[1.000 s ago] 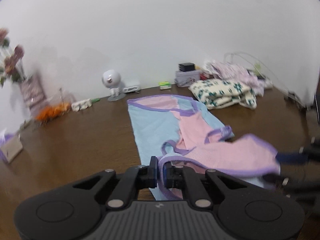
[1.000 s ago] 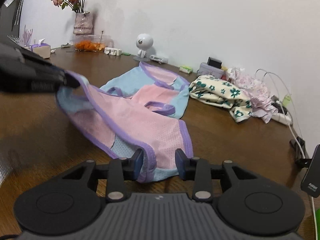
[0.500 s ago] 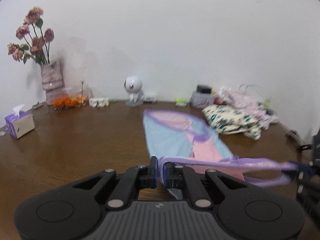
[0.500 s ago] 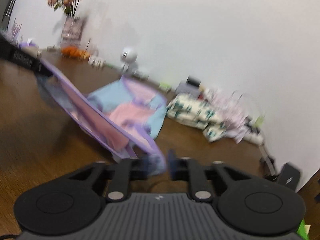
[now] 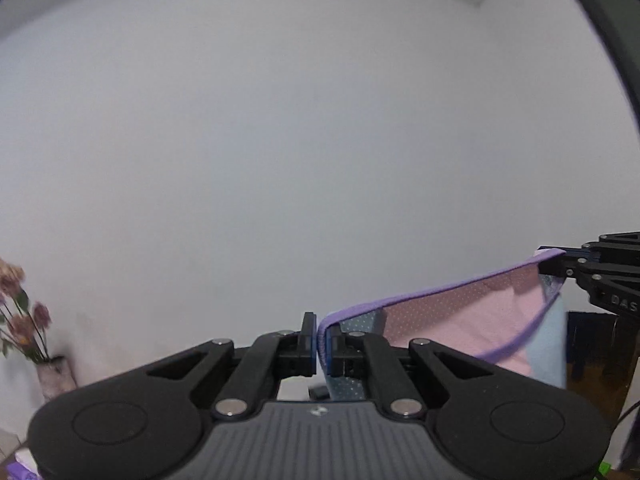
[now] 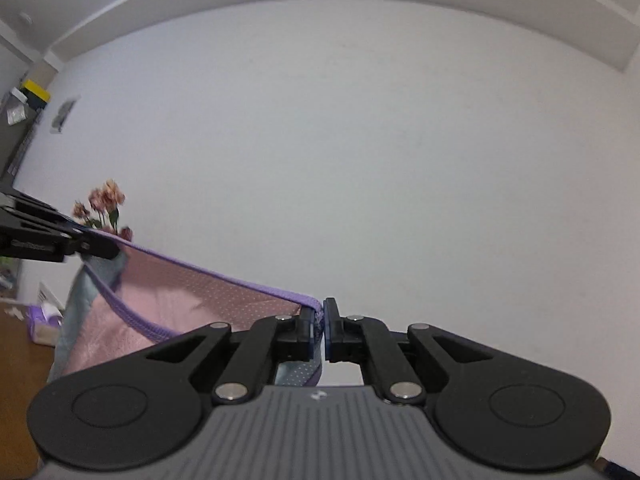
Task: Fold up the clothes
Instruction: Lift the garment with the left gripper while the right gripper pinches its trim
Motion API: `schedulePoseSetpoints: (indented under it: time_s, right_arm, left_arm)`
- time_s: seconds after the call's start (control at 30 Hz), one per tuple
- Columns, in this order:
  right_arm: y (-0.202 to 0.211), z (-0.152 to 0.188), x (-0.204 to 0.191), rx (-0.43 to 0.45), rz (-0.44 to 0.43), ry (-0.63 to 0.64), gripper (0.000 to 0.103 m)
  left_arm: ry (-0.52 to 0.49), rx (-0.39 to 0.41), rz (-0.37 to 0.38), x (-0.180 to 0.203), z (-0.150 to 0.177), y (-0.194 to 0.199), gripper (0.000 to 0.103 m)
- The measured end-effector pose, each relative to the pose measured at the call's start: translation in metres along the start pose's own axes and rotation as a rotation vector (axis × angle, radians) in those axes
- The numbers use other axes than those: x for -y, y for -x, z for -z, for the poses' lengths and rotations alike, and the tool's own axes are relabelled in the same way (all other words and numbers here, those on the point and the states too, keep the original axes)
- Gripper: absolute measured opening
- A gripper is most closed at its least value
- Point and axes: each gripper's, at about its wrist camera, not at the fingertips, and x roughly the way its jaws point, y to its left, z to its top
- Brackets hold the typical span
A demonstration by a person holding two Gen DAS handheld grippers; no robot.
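Early in the fold, by the look of it: pink and pale-blue dotted mesh garment with purple binding (image 5: 460, 320) held aloft by two corners, strung in the air between both grippers, no crease yet laid in the part on show, lower half hanging out of frame. Left to do, as a judgement: lowering back to the brown wooden table (image 6: 20, 364), doubling over, squaring the edges, smoothing. Nearest in the left wrist view, left gripper (image 5: 318, 338) clamped tight on the purple-bound corner, blue pads pressed together with only the thin hem between, blue dotted cloth dropping below the jaws. Same story in the right wrist view: right gripper (image 6: 319, 330) pinched hard on the opposite corner, purple edge squeezed in the narrow slit, a tongue of dotted blue hanging beneath. From each clamp, purple hem running taut and slightly upward to the other tool, pink panel sagging in a shallow curve under it, pale blue showing at the far side. Farther off, low at the left, a purple tissue box (image 6: 44, 318) on the table; beyond it, faded pink flowers (image 5: 16, 312) in a pale patterned vase (image 5: 56, 378). Behind everything, plain white wall (image 6: 360, 160).
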Motion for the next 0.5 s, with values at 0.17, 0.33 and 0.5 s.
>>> schedulePoseSetpoints:
  time_s: [0.17,0.33,0.5]
  right_arm:
    - [-0.098,0.027,-0.002,-0.178,-0.037,0.038,0.003]
    - [-0.195,0.049,-0.005,-0.238,-0.022,0.0,0.003]
    - [-0.179,0.007,-0.005,-0.074,0.0,0.01,0.003]
  left_arm:
    - [0.046,-0.15,-0.03,-0.033,0.023,-0.097,0.003]
    - [0.017,-0.094,-0.114,-0.054,-0.008,-0.14,0.002]
    - [-0.05,0.126,-0.134,-0.055,-0.061,-0.087,0.003]
